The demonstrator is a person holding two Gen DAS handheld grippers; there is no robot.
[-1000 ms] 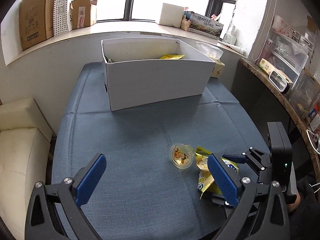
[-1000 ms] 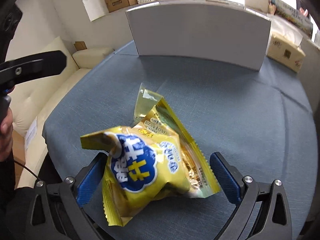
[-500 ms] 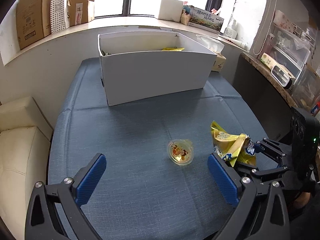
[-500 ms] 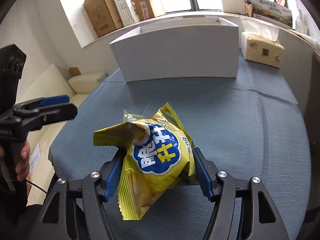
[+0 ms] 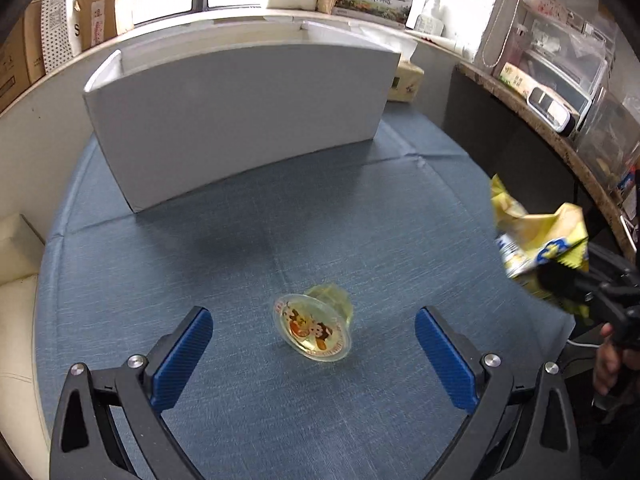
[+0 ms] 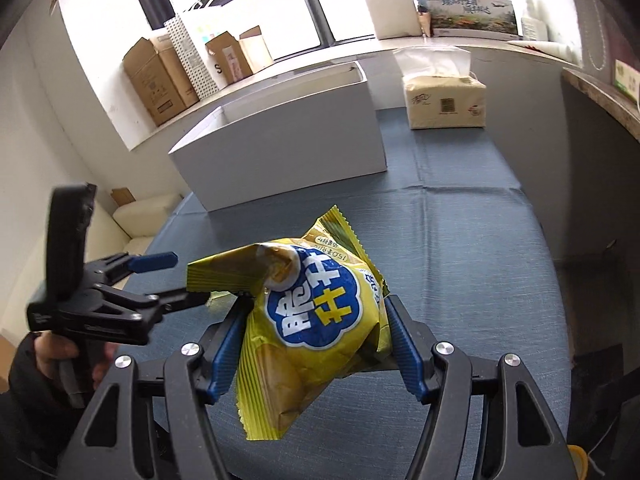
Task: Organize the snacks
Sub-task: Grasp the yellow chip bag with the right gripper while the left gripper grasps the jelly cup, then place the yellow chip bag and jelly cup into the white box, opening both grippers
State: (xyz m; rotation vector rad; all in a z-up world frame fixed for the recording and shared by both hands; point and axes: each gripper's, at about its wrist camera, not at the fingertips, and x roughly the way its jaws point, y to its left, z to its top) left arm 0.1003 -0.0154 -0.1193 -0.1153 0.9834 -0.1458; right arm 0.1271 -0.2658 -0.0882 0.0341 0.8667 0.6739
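My right gripper (image 6: 312, 344) is shut on a yellow snack bag (image 6: 316, 316) with a blue label and holds it above the blue table; the bag also shows at the right of the left wrist view (image 5: 536, 236). My left gripper (image 5: 312, 356) is open and low over the table, with a clear jelly cup (image 5: 316, 326) lying on its side between its fingertips, apart from both. It also shows in the right wrist view (image 6: 160, 276). A white box (image 5: 240, 124) stands at the far side of the table, also seen from the right wrist (image 6: 288, 156).
The blue cloth-covered table (image 5: 360, 216) ends near a dark counter on the right. A tissue pack (image 6: 444, 104) sits right of the white box. Cardboard boxes (image 6: 160, 76) line the window sill. A cream sofa (image 5: 12, 248) is on the left.
My right gripper closed on the yellow bag and lifted it off the table. My left gripper moved forward and down so the jelly cup now lies between its fingers.
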